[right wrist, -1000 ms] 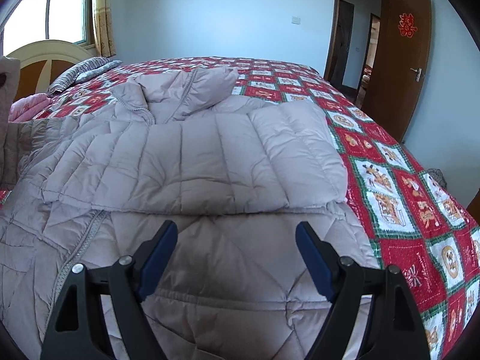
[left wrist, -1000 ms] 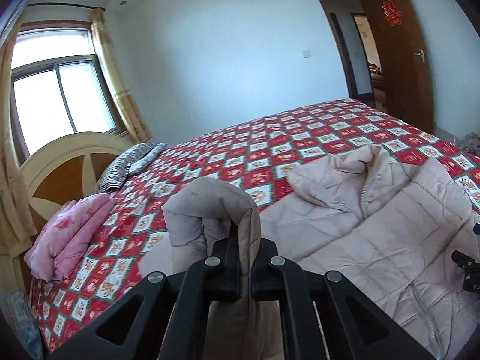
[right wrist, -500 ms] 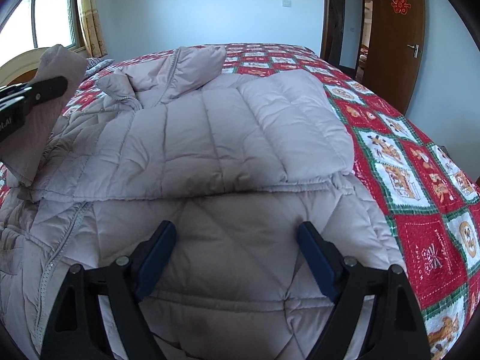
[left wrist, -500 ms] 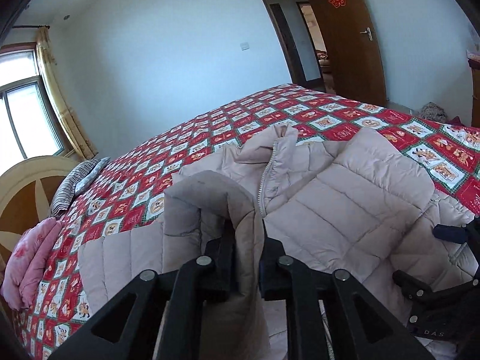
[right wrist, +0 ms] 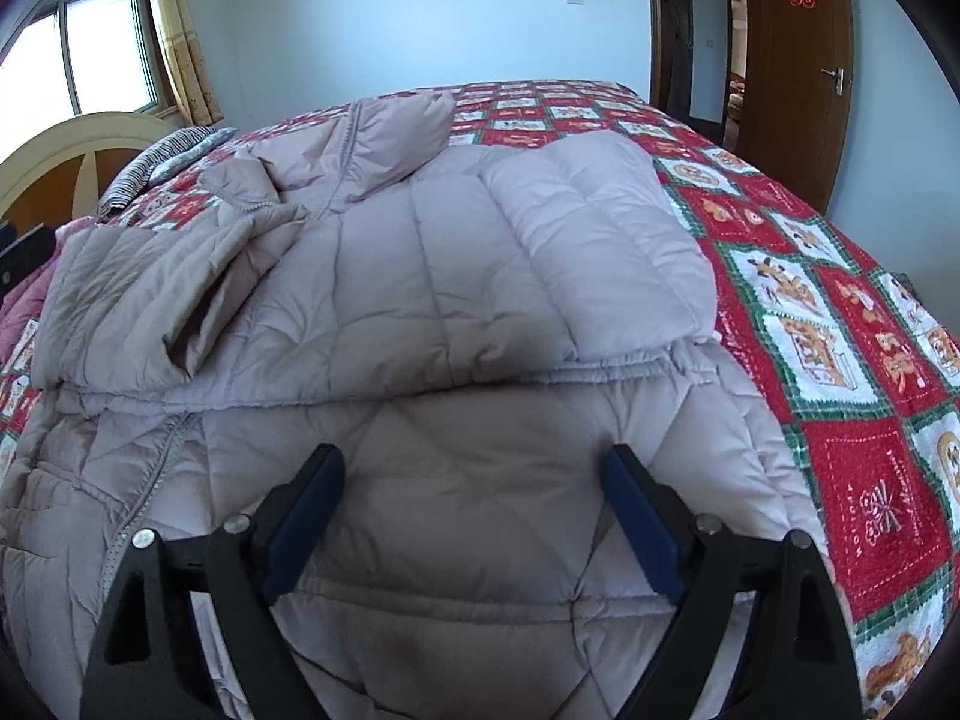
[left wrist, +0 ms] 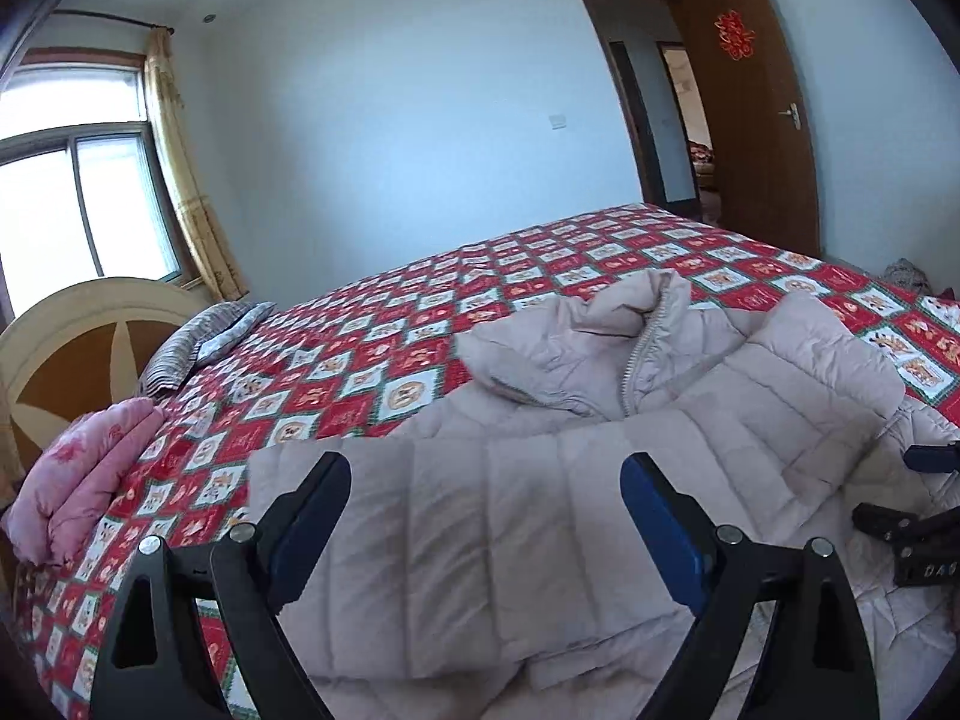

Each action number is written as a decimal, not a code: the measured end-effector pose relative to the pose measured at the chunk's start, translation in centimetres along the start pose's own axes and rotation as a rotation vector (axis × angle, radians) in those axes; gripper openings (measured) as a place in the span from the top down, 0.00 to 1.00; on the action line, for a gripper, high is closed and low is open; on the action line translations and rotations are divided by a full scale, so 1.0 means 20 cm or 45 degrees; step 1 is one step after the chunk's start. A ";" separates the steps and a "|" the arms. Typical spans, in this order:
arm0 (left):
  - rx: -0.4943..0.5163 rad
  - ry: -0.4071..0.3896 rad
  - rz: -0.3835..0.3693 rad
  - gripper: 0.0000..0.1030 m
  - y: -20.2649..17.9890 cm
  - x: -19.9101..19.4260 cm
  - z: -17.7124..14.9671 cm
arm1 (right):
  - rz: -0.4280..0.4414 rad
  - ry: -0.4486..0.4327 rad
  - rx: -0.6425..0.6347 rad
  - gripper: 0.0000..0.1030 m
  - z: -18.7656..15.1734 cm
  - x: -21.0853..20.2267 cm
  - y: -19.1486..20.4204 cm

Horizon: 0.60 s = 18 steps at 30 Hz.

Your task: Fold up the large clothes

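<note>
A large beige quilted down coat (right wrist: 456, 300) lies spread on the bed, with both sleeves folded in across its chest. The left sleeve (left wrist: 480, 528) lies flat just under my left gripper (left wrist: 486, 516), which is open and empty above it. The coat's collar and zipper (left wrist: 630, 354) lie further back. My right gripper (right wrist: 474, 510) is open and empty, hovering over the coat's lower half (right wrist: 468, 540). The right gripper also shows at the right edge of the left wrist view (left wrist: 912, 516).
The bed has a red, green and white patterned quilt (right wrist: 840, 300). A pink folded blanket (left wrist: 78, 480) and a striped pillow (left wrist: 198, 342) lie by the cream headboard (left wrist: 66, 348). A window (left wrist: 72, 210) is at the left, an open brown door (left wrist: 756, 120) at the right.
My left gripper was shut on the coat's left sleeve, carried it right over the coat's chest, and has now opened and let it lie flat. The right gripper stayed open over the coat.
</note>
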State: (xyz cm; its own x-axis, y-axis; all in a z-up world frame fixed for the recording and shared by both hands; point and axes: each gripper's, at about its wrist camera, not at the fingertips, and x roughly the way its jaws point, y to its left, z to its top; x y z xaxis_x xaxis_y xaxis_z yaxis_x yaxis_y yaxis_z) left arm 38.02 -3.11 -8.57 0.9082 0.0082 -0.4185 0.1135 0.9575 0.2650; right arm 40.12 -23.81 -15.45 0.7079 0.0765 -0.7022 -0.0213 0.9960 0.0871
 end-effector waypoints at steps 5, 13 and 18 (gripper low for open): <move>0.001 0.062 0.204 0.11 0.24 0.06 -0.19 | 0.171 -0.059 0.042 0.13 0.12 -0.15 0.10; -0.181 0.247 0.245 0.11 0.44 0.18 -0.33 | 0.324 0.161 -0.048 0.55 0.27 0.15 0.44; -0.154 0.219 0.263 0.11 0.49 0.14 -0.34 | 0.229 0.105 -0.106 0.89 0.22 0.09 0.44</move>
State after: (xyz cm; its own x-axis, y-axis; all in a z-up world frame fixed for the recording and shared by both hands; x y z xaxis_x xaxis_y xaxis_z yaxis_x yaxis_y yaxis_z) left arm 38.97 8.24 -13.10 0.8243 0.2455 -0.5101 -0.1250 0.9578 0.2590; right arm 44.32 -15.11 -12.94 0.6272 0.2537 -0.7363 -0.2030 0.9660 0.1599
